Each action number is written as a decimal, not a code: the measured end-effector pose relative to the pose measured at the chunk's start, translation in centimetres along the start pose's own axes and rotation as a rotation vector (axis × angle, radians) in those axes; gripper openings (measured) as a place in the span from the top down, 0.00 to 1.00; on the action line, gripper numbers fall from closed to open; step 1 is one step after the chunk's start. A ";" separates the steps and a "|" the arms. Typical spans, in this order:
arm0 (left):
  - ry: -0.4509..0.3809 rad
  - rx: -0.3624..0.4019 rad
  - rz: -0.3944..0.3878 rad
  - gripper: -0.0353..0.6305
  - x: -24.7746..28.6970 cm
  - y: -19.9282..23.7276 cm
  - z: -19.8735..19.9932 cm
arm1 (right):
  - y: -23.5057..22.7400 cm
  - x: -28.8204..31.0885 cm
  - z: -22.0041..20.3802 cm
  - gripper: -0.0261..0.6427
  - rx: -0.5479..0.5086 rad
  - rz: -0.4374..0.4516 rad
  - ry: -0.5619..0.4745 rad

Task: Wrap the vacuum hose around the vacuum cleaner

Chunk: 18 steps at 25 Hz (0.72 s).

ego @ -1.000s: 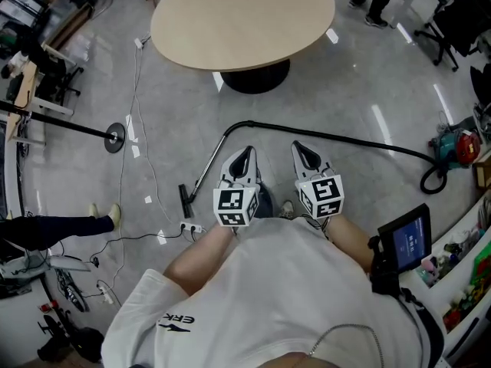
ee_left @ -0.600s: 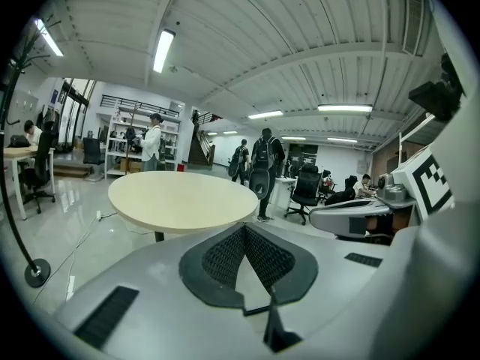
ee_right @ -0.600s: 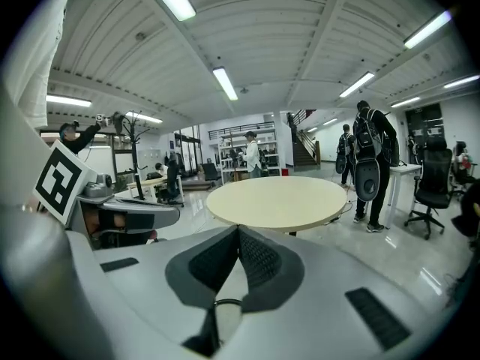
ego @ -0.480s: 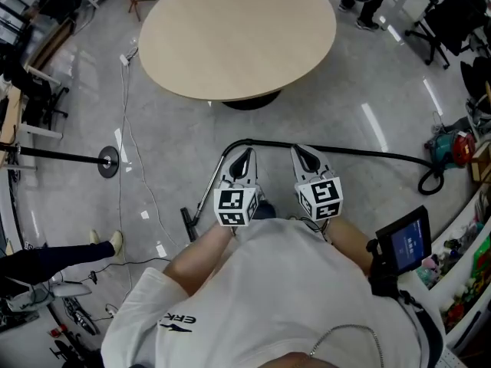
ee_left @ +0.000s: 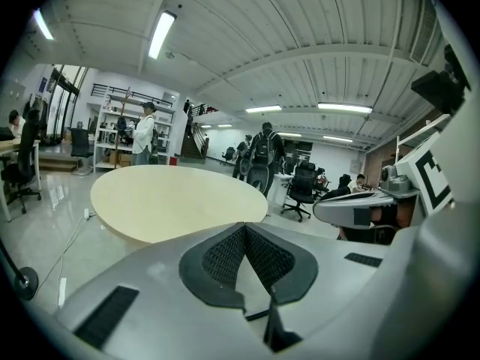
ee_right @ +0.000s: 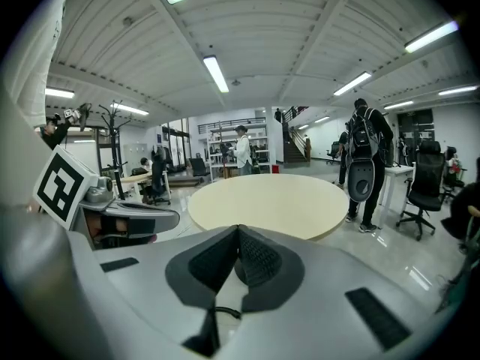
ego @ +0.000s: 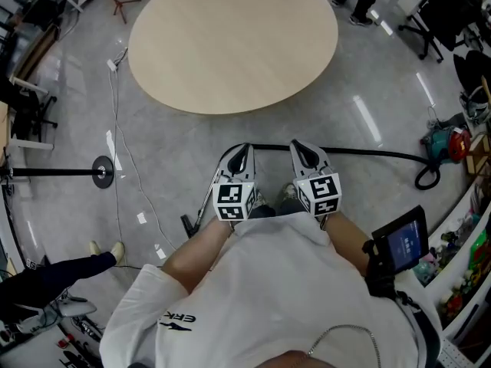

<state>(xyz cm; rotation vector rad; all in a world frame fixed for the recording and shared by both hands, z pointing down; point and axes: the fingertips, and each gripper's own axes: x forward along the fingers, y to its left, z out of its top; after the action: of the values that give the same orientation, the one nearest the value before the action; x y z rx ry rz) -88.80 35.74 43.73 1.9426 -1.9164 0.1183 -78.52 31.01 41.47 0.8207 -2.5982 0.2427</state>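
Note:
In the head view a black vacuum hose [ego: 360, 154] lies on the grey floor. It runs from just ahead of my grippers to a loop beside the teal and red vacuum cleaner [ego: 447, 144] at the right edge. A metal wand [ego: 205, 198] slants down left to a floor head [ego: 186, 225]. My left gripper [ego: 245, 150] and right gripper [ego: 301, 146] are side by side above the hose's near end, both shut with nothing held. The left gripper [ee_left: 244, 227] and right gripper [ee_right: 238, 229] show their pads pressed together, pointing toward the round table.
A large round beige table [ego: 230, 41] stands straight ahead. Thin cables [ego: 115, 129] and a stand's round base [ego: 102, 169] lie on the floor at left, near a person's leg [ego: 46, 271]. Office chairs [ego: 449, 14] and people stand at the far right. A tablet [ego: 400, 245] sits by my right arm.
Both grippers, still shut, have moved forward toward the table. They now stand over the hose's near end, and the table and vacuum cleaner appear closer.

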 end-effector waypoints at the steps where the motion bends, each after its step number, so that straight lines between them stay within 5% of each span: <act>1: 0.007 -0.003 0.005 0.94 0.5 0.1 -0.1 | -0.5 0.3 -0.1 0.96 0.000 0.002 0.006; 8: 0.101 -0.011 0.064 0.94 3.9 1.6 -3.2 | -4.3 3.8 -2.8 0.96 -0.015 0.047 0.094; 18: 0.230 -0.019 0.171 0.94 9.8 5.2 -13.4 | -7.1 9.6 -13.8 0.96 -0.062 0.178 0.242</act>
<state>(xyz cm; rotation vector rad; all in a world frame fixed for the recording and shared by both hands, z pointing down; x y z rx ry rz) -90.42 31.23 60.51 1.6703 -1.9171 0.3546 -77.08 24.18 58.34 0.5039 -2.4364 0.2919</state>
